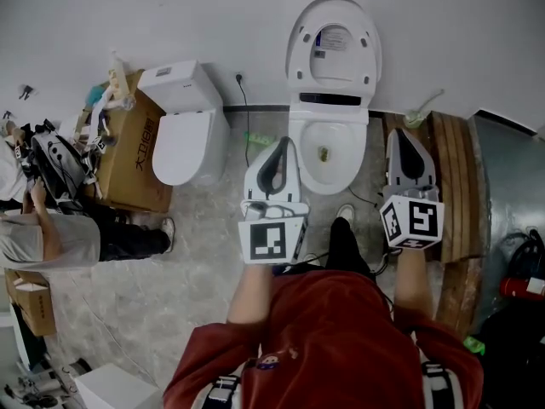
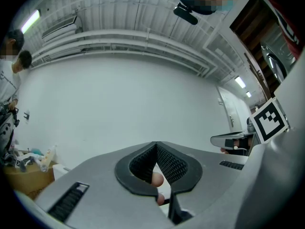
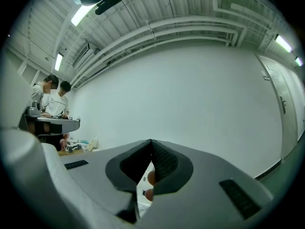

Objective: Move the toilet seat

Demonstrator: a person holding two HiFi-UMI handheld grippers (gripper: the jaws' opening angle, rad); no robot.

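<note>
The toilet seat point(image 1: 334, 48) stands tipped up above the toilet bowl point(image 1: 328, 147), leaning back on the white wall point(image 1: 477, 32) together with the lid. The bowl lies open beneath it, with a little yellowish stuff in the bottom.

I hold my left gripper point(image 1: 283, 143) just to the left of the bowl, its tips level with the bowl's rim and not touching it. Its jaws are clenched together with nothing between them; in the left gripper view point(image 2: 156, 146) the two ribbed pads meet at the tip and point at bare wall. My right gripper point(image 1: 400, 135) sits just to the right of the bowl, also clear of it. It is closed tight and empty too; in the right gripper view point(image 3: 151, 142) its pads meet in the same way. Each gripper's marker cube faces up towards me, nearer my body than the bowl.

My shoe point(image 1: 345, 214) is planted on the floor right in front of the bowl. Stacked wooden planks point(image 1: 451, 164) lie to the right of the bowl, beyond my right gripper. To the left of the bowl stands a second toilet point(image 1: 186, 126) with its lid down. A cardboard box point(image 1: 136, 156) is pressed against its far side. Further left of the bowl, a person point(image 1: 60, 233) crouches on the floor.
</note>
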